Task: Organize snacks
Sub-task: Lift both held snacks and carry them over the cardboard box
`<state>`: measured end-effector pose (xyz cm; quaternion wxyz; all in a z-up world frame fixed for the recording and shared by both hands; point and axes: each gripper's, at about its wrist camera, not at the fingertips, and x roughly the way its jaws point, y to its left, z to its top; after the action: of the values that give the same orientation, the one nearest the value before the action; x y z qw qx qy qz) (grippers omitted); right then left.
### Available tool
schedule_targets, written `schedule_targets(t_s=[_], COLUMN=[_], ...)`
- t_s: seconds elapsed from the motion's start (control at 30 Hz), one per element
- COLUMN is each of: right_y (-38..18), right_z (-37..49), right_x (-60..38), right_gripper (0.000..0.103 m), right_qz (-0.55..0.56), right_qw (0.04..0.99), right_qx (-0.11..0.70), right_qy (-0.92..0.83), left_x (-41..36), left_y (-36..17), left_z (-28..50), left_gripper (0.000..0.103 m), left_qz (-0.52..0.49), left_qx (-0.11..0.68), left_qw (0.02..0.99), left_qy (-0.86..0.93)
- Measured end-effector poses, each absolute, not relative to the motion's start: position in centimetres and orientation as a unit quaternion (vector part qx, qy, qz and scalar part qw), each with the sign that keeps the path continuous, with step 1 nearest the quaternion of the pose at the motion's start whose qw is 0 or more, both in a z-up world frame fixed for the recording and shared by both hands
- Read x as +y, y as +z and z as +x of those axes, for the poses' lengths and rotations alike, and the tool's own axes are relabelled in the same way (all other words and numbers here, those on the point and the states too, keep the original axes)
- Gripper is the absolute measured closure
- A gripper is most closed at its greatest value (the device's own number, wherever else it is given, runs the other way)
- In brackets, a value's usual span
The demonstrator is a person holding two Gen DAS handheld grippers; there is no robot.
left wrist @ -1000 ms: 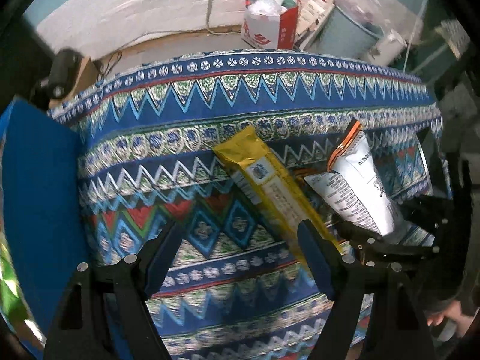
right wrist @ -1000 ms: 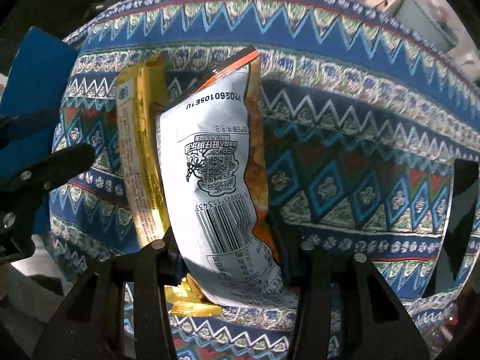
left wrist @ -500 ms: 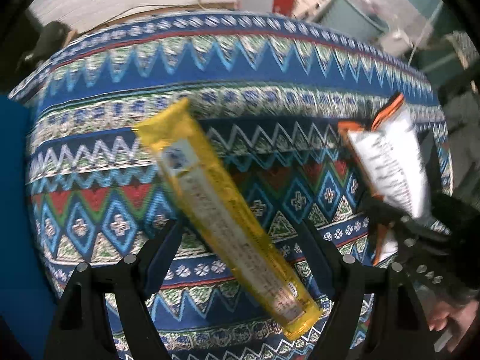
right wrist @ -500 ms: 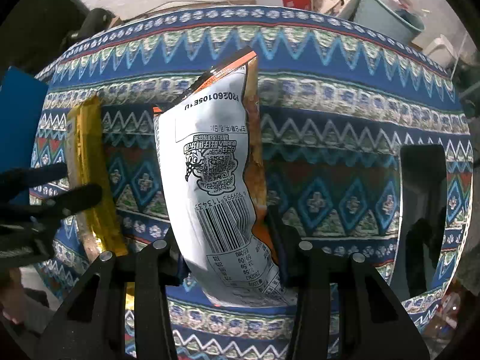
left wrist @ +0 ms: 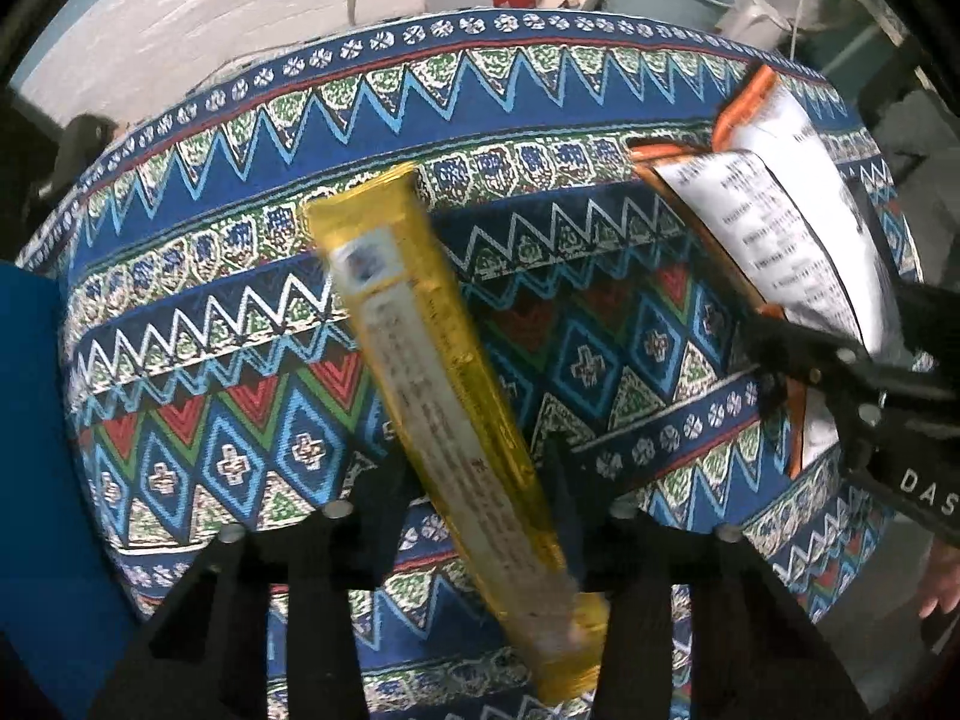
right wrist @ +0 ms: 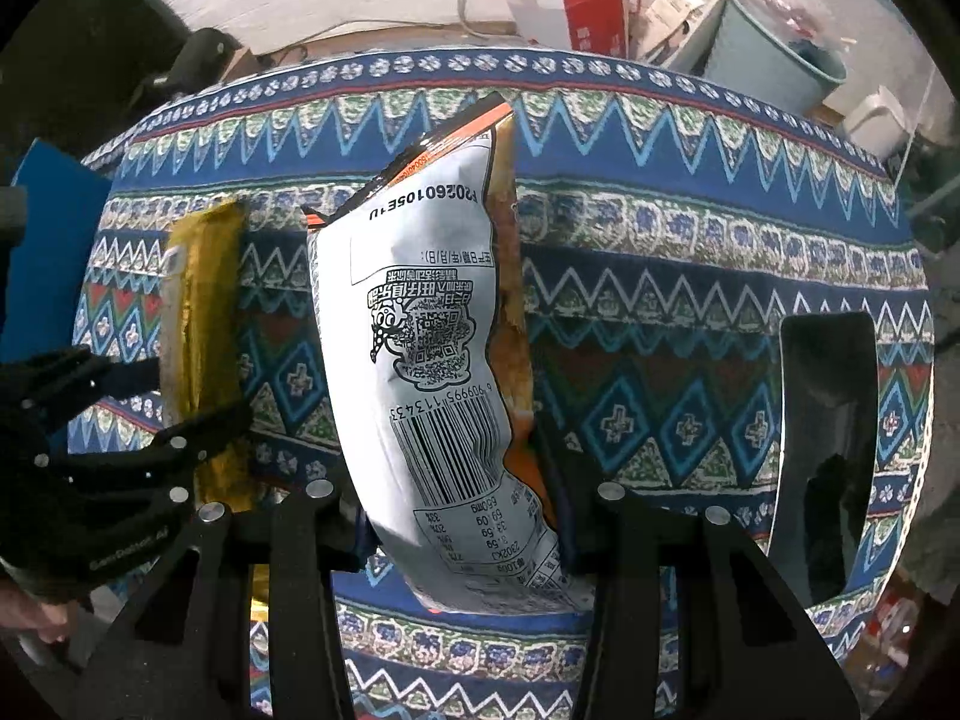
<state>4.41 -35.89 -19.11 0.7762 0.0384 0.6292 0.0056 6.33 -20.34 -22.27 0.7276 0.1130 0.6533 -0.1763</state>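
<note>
My left gripper (left wrist: 474,498) is shut on a long yellow snack pack (left wrist: 432,372) and holds it above the patterned tablecloth (left wrist: 240,276). The pack also shows in the right wrist view (right wrist: 201,330), gripped by the left gripper (right wrist: 198,420). My right gripper (right wrist: 456,516) is shut on a white and orange chip bag (right wrist: 420,330), held upright over the cloth. The bag also shows at the right of the left wrist view (left wrist: 780,228), with the right gripper (left wrist: 798,354) clamped on it.
A blue board (left wrist: 36,450) lies at the left edge of the table. A black tray (right wrist: 828,450) sits at the right on the cloth (right wrist: 690,240). Behind the table are a red and white box (right wrist: 576,0) and a teal bin (right wrist: 774,42).
My left gripper has closed on the yellow pack and lifted it off the cloth. The right gripper has kept its hold on the chip bag and drawn back from the table a little.
</note>
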Motion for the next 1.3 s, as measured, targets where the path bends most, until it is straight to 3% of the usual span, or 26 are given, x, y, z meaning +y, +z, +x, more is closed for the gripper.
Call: schedule_targets(t_s=[0.07,0.13,0.77,1.3], right_y=[-18.9,-18.7,-11.8,-6.6], right_z=[4.5,4.7,6.5,6.9], right_x=[-35.0,-33.8,-27.6,-21.8], right_gripper=[0.060,0.060,0.062,0.062], right_qz=[0.032,0.024,-0.022,-0.034], right_qw=[0.779,0.782,0.829,0.854], right_qx=[0.626,0.622,0.557,0.509], right_qy=[0.007,0.009,0.048,0.106], left_x=[-20.0,-19.5,-9.3,-5.7], left_y=[-21.7,-21.3,-12.7,-7.1], left_z=[6.2,5.8,5.8,5.3], left_gripper=[0.074,0.075,0.075,0.075], left_qz=[0.129,0.141,0.170,0.146], left_qx=[0.646,0.641,0.556,0.501], left_qw=[0.731,0.733,0.801,0.844], left_qy=[-0.180,-0.181,-0.145,-0.124])
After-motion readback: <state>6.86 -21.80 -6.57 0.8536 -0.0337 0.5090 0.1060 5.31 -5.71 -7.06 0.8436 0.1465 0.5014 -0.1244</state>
